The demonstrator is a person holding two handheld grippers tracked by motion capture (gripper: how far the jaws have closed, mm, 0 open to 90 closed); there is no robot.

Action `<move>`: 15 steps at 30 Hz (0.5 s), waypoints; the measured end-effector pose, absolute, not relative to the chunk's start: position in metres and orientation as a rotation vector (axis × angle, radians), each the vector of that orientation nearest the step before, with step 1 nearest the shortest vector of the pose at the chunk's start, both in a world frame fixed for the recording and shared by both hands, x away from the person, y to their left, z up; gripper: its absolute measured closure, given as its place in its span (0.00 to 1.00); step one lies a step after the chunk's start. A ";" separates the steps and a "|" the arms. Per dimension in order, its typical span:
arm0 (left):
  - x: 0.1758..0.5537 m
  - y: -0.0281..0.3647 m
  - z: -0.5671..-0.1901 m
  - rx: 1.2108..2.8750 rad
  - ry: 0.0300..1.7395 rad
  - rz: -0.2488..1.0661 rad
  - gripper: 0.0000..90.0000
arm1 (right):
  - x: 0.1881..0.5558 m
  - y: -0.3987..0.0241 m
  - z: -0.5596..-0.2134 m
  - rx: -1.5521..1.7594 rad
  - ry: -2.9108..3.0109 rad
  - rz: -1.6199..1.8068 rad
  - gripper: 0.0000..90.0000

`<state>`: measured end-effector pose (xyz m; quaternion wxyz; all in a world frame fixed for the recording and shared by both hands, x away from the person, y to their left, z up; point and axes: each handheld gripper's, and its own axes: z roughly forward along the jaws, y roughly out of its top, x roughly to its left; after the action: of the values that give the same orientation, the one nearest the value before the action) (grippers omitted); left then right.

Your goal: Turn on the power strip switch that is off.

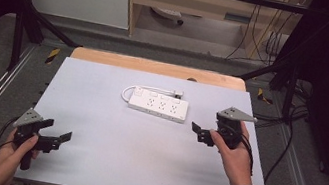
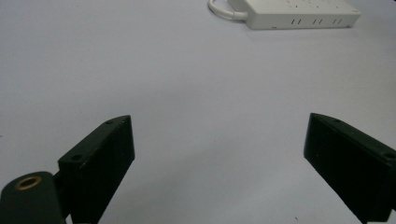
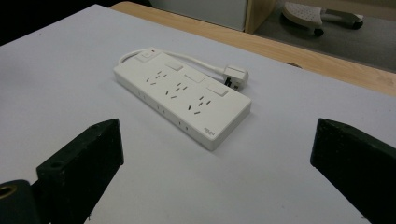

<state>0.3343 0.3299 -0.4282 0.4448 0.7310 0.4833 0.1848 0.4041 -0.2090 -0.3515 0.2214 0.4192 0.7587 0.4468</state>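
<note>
A white power strip [image 1: 160, 106] lies flat at the middle back of the white table cover [image 1: 105, 159]. Its short cable loops round its left end, and the plug [image 1: 178, 94] rests just behind it. My left gripper [image 1: 61, 130] is at the front left, low over the cover, open with nothing between its jaws. My right gripper [image 1: 197, 133] hovers to the right of the strip, also open and empty. The strip [image 3: 182, 95] lies a short way ahead of the right gripper [image 3: 217, 129], with its plug [image 3: 236, 74] behind. The left gripper [image 2: 218, 122] faces bare cover, the strip [image 2: 299, 14] far ahead.
A strip of wooden tabletop [image 1: 156, 67] shows past the cover's far edge. Black frame bars [image 1: 27, 24] stand at the back corners, and cables [image 1: 290, 144] trail off the right side. A chair base [image 3: 322, 16] sits on the floor beyond.
</note>
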 end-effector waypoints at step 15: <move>0.336 0.329 -0.430 1.823 1.200 0.444 0.10 | 0.429 -0.199 -0.348 1.172 2.109 1.223 0.03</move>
<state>0.3359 0.3294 -0.4301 0.4416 0.7343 0.4835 0.1789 0.4294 -0.1988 -0.3477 0.2166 0.4230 0.7611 0.4414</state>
